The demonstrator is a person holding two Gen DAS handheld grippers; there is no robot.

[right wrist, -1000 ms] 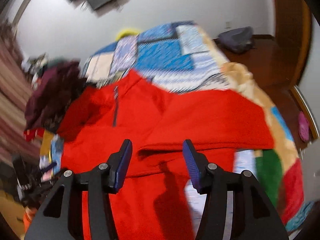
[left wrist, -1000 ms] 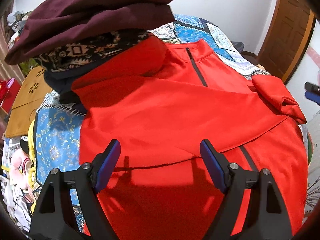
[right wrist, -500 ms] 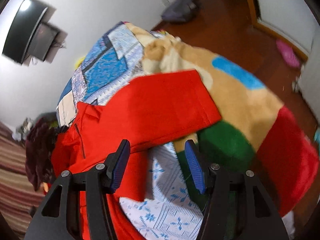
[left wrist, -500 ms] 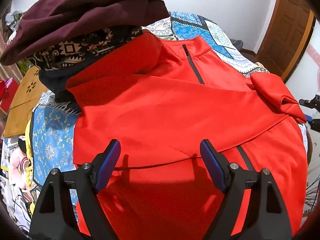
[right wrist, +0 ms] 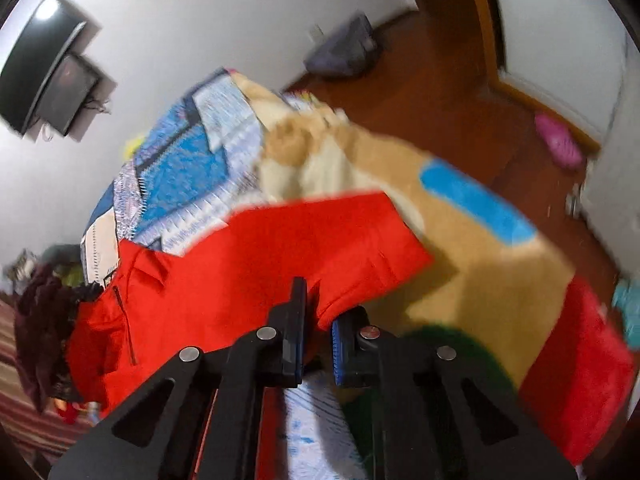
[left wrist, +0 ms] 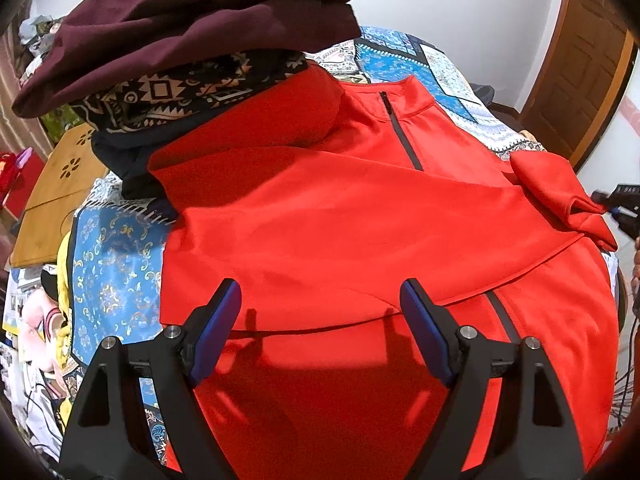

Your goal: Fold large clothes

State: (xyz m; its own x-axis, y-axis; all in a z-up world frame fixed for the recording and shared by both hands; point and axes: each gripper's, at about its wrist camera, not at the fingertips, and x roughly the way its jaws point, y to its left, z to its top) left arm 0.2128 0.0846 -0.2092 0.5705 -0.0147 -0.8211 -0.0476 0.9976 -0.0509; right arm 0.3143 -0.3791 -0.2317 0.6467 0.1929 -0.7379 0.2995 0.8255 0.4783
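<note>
The right gripper (right wrist: 316,332) fingers clamp the red jacket's (left wrist: 360,232) sleeve (right wrist: 320,248); carry it flat across; the left gripper (left wrist: 320,328) fingers stand apart.

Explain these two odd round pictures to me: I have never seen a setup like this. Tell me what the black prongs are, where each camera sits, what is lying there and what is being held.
There is no robot. A person holds a two-finger gripper in each hand, and a wide-angle camera on each looks along its black prongs, the fingers with blue pads.

The left camera shows the left gripper open, holding nothing, above a red zip-neck top spread on a patterned bed cover. One sleeve is already folded across the chest. A stack of folded clothes lies behind the top.

The right camera, blurred by motion, shows the right gripper closed on the red sleeve at that side of the top. The bed's blanket lies beneath.
</note>
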